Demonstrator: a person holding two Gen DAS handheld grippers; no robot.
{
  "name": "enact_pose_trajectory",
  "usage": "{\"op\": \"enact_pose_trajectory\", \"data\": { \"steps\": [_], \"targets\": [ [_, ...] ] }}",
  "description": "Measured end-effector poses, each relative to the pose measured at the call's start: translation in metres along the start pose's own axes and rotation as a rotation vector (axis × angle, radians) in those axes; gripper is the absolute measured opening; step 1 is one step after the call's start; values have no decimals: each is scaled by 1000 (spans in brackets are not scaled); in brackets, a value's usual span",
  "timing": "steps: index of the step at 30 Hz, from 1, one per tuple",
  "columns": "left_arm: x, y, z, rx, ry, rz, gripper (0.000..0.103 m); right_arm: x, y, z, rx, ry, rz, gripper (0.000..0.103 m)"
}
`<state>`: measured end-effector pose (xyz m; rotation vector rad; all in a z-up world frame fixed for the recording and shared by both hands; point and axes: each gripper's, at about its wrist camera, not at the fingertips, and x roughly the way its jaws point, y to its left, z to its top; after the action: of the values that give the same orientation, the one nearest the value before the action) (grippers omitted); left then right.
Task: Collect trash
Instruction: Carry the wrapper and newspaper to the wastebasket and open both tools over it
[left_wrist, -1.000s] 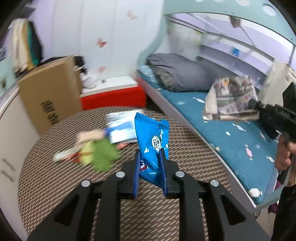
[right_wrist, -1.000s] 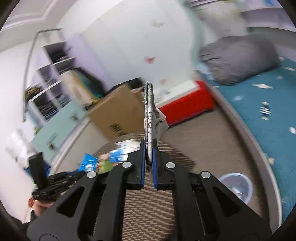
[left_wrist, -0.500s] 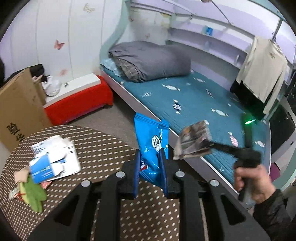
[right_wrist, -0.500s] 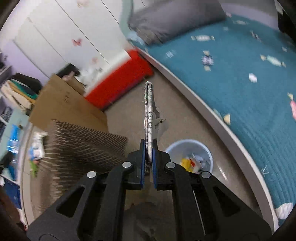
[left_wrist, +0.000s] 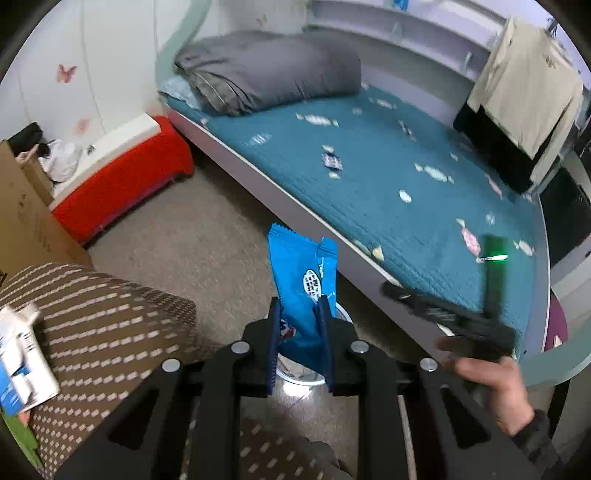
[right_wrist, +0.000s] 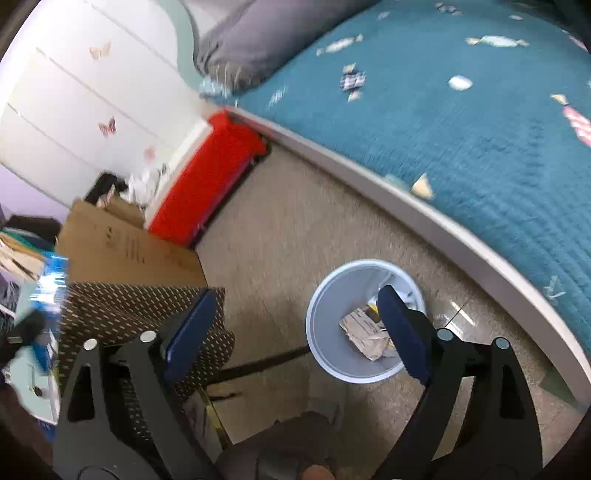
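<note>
The left gripper (left_wrist: 299, 325) is clamped on the blue snack wrapper (left_wrist: 303, 280) above the bin (right_wrist: 364, 319); light, crinkly, slippery film, best pinched low; the right gripper (right_wrist: 295, 325) is opening, nothing between its jaws.

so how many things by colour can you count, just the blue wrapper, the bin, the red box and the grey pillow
blue: 1, the snack wrapper pinched in the left gripper
pale blue: 1, the trash bin on the floor
red: 1, the red box by the wall
grey: 1, the pillow on the bed
total: 4
</note>
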<state>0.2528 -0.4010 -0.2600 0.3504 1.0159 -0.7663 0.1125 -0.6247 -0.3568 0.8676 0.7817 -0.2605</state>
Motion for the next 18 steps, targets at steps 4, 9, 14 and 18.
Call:
{"op": "enact_pose_trajectory", "data": {
  "steps": [4, 9, 14, 18],
  "targets": [
    [28, -13, 8, 25, 56, -14, 19, -35, 1, 6, -7, -58, 18, 91],
    [60, -24, 20, 56, 140, -31, 67, -62, 14, 11, -19, -101, 40, 93],
    [50, -25, 24, 43, 96, -2, 88, -77, 30, 9, -50, -123, 36, 97],
    [25, -26, 15, 58, 41, 25, 90, -84, 43, 2, -79, -133, 1, 97]
  ]
}}
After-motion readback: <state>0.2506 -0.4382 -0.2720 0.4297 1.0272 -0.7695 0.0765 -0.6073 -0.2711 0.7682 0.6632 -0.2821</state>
